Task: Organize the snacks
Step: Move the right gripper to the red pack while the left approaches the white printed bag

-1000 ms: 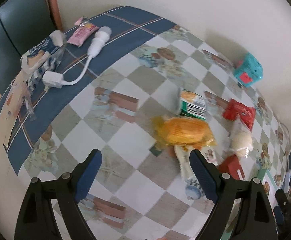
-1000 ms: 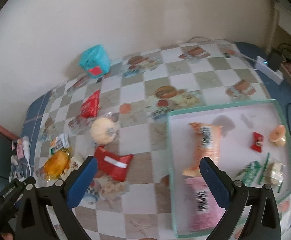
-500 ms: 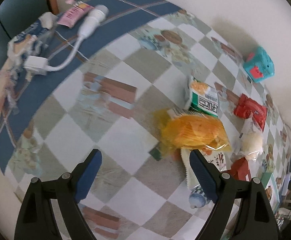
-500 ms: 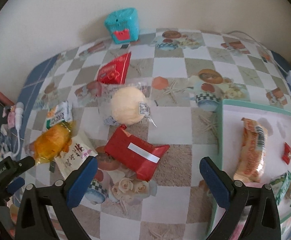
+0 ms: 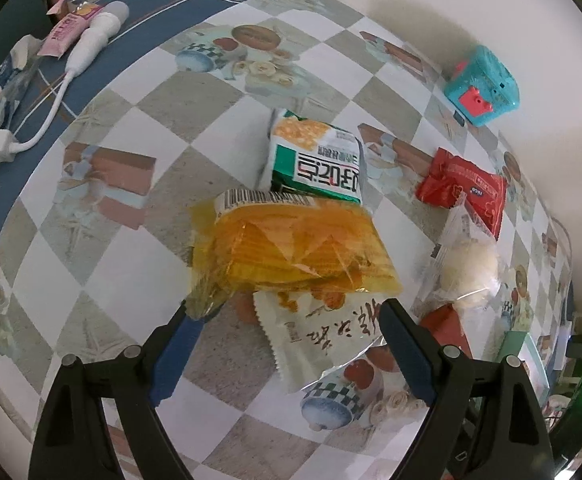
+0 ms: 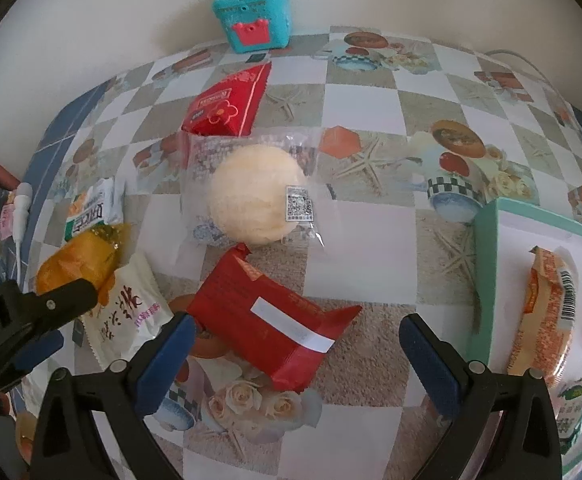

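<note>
My left gripper [image 5: 287, 316] is open and low over the table. A white packet with black writing [image 5: 331, 328] lies between its fingers, and an orange packet [image 5: 295, 252] overlaps it just beyond the tips. A green-and-white packet [image 5: 319, 160] lies further on. My right gripper [image 6: 297, 326] is open too, straddling a red packet with a white label [image 6: 275, 320]; its pads do not press on it. Beyond sit a wrapped round bun [image 6: 255, 196] and another red packet [image 6: 227, 108]. A teal tray [image 6: 487, 248] at the right holds an orange snack [image 6: 547, 312] and other small packs.
A turquoise toy box [image 6: 251, 12] stands against the wall at the back. A white cable with a plug [image 5: 43, 128] and a pink packet [image 5: 63, 36] lie on the blue border at the table's left end.
Both grippers have come down closer to the table. The left view has closed in on the orange and white packets. The right has swung from the tray to over the red packet.
</note>
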The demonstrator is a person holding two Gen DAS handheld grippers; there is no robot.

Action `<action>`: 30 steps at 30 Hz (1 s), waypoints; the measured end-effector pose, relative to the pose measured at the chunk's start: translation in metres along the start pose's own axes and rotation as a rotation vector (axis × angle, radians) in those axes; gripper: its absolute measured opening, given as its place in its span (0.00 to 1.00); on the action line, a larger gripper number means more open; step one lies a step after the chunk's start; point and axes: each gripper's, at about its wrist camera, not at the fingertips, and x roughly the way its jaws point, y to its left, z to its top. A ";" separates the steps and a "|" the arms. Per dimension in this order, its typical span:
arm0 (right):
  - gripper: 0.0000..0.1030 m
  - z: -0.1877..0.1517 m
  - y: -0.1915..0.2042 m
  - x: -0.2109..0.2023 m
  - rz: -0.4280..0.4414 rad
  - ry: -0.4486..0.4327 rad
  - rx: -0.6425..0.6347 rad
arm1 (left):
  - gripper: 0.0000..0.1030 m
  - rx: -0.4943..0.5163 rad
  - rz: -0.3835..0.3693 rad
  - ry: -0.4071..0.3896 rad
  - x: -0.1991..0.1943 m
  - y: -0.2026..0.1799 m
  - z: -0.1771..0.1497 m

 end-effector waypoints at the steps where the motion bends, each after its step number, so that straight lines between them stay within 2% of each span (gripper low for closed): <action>1: 1.00 0.000 -0.001 0.002 0.001 0.003 -0.001 | 0.87 0.001 -0.003 0.003 0.002 -0.002 0.000; 9: 1.00 0.003 -0.002 0.006 0.024 0.007 -0.009 | 0.87 0.015 -0.017 0.028 0.022 -0.020 0.007; 23: 0.99 0.000 0.011 0.015 0.021 0.008 -0.053 | 0.87 0.069 0.122 -0.002 0.046 -0.049 0.016; 30: 0.81 0.001 0.009 0.009 0.019 -0.014 -0.058 | 0.87 0.054 0.147 0.002 0.045 -0.043 0.017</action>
